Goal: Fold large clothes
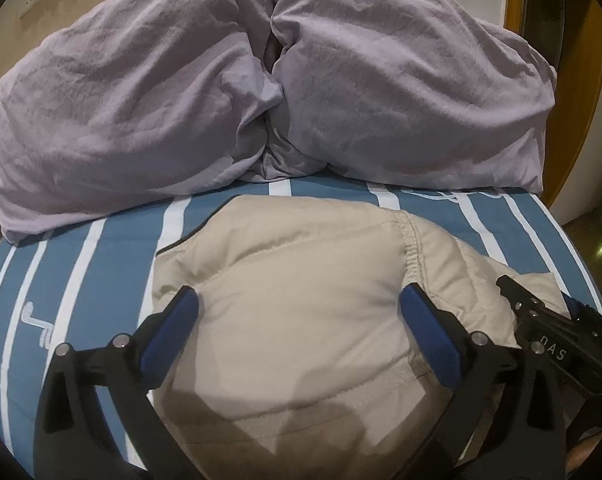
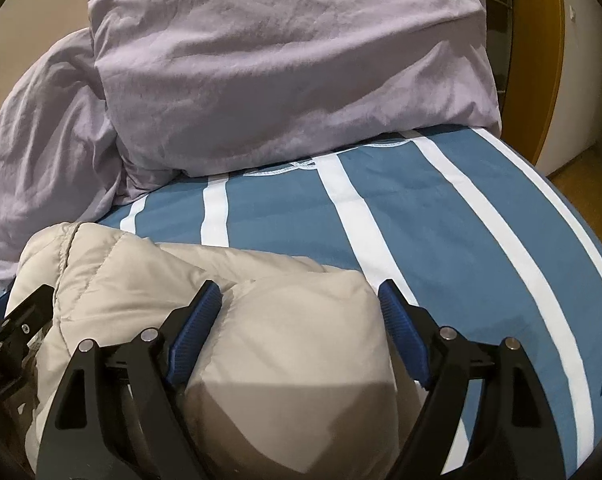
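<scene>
Left wrist view looks down over a beige quilted puffer jacket lying bunched on a bed covered by a blue sheet with white stripes. The left tool stands over the jacket with its jaws spread wide; the blue pads sit on either side of a broad padded panel, and the cloth between them looks slack, not pinched. A stitched seam with an elastic gather runs down the jacket toward the right pad. At the right edge of this view the black finger of the right tool lies just beside the jacket's edge. Behind the jacket, two crumpled lilac pillows or duvet folds are heaped at the far end of the bed, near the garment's far edge; whether they touch it I cannot tell. From the right wrist view, the right tool also has its jaws wide apart, straddling a puffed fold of the same jacket. Its left blue pad lies against or very near the fabric, while the right pad stands at the fold's outer edge over the striped sheet; no grip shows. The jacket fills the lower left of this view, the lilac bedding rising beyond it.
</scene>
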